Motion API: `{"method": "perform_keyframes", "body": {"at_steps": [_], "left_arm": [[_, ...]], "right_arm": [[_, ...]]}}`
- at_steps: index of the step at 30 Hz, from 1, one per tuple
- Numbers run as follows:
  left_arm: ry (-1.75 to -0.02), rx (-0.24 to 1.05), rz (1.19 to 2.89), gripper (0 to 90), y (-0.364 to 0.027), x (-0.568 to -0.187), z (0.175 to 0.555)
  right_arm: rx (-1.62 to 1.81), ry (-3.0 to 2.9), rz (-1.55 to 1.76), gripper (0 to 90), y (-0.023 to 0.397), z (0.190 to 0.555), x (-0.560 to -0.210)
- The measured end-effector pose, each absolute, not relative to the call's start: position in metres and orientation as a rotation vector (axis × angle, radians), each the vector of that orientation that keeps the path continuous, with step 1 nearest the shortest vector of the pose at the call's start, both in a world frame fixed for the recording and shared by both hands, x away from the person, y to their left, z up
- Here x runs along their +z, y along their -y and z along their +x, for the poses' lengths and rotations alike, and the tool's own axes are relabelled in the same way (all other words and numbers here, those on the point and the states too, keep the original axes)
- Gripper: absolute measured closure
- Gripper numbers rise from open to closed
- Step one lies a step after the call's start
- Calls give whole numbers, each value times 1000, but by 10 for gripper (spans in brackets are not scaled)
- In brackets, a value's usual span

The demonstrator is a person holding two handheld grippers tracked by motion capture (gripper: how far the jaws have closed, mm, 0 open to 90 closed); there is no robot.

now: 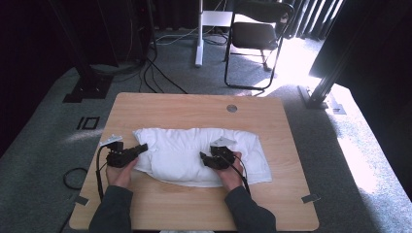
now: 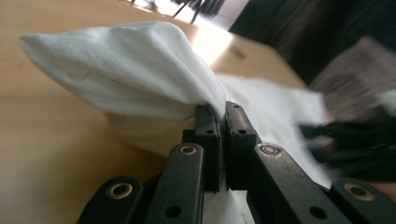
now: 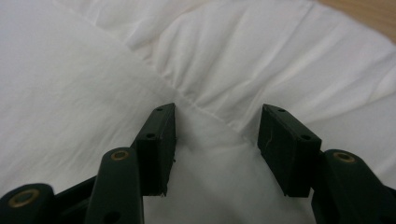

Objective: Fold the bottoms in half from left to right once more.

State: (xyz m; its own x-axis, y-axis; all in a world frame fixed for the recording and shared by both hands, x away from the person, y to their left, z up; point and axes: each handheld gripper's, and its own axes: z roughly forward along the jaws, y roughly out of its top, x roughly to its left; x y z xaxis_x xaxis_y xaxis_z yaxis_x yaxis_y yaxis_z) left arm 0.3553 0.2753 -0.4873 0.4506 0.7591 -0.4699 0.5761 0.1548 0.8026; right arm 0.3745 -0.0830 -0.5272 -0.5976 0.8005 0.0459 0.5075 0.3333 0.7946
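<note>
The white cloth (image 1: pixel 194 155) lies bunched across the middle of the wooden table (image 1: pixel 160 104), a long puffy heap with soft folds and one flat flap at its right near corner. Your left gripper (image 1: pixel 142 148) is at the cloth's left end, jaws pressed together on a pinch of fabric; in the left gripper view the cloth (image 2: pixel 135 70) rises from that pinch in a peaked tent off the table (image 2: pixel 46 154). Your right gripper (image 1: pixel 203 158) sits over the cloth's middle right, jaws spread, nothing clamped; in the right gripper view a stitched seam on the cloth (image 3: pixel 261 60) runs between them, and you cannot tell whether the tips touch it. Fabric is thin, matte, finely wrinkled. What kind of item it is stays unclear, folds hide its edges. The far right of the left gripper view is blurred dark. Table is pale wood grain with rounded corners.
</note>
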Motion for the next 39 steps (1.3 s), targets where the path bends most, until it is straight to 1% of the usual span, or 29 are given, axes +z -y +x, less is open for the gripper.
{"method": "perform_keyframes", "body": {"at_steps": [1, 5, 10, 14, 18, 20, 22, 26, 28, 30, 33, 35, 37, 39], "left_arm": [[-1202, 194, 1514, 873, -275, -481, 356], [-1126, 193, 1516, 874, -264, -457, 359], [-1045, 184, 1514, 875, -244, -437, 365], [-982, 166, 1524, 875, -227, -427, 367], [-942, 163, 1555, 874, -210, -422, 369], [-935, 174, 1578, 874, -205, -422, 370], [-931, 172, 1586, 873, -204, -423, 370], [-937, 181, 1584, 873, -209, -422, 369], [-939, 187, 1589, 873, -212, -421, 368], [-938, 194, 1592, 872, -213, -420, 367], [-931, 193, 1598, 872, -209, -419, 369], [-922, 193, 1605, 872, -202, -417, 370], [-905, 190, 1625, 872, -195, -415, 370], [-887, 193, 1645, 872, -188, -413, 370]], "right_arm": [[1090, -2285, 1137, 459, 72, 379, -536], [1018, -2285, 1081, 463, 56, 378, -542], [1052, -2279, 1142, 473, 44, 381, -545], [1100, -2271, 1155, 478, 35, 381, -548], [1144, -2297, 1130, 478, 17, 380, -548], [1207, -2321, 1095, 463, 9, 378, -548], [1225, -2356, 1074, 423, 7, 374, -544], [1246, -2345, 1009, 357, 30, 364, -520], [1250, -2270, 992, 353, 54, 359, -509], [1216, -2208, 1044, 349, 81, 360, -505], [1183, -2250, 1129, 320, 104, 367, -521], [1134, -2291, 1141, 298, 102, 370, -537], [1135, -2316, 1172, 301, 95, 372, -550], [1143, -2309, 1203, 306, 89, 373, -556]]}}
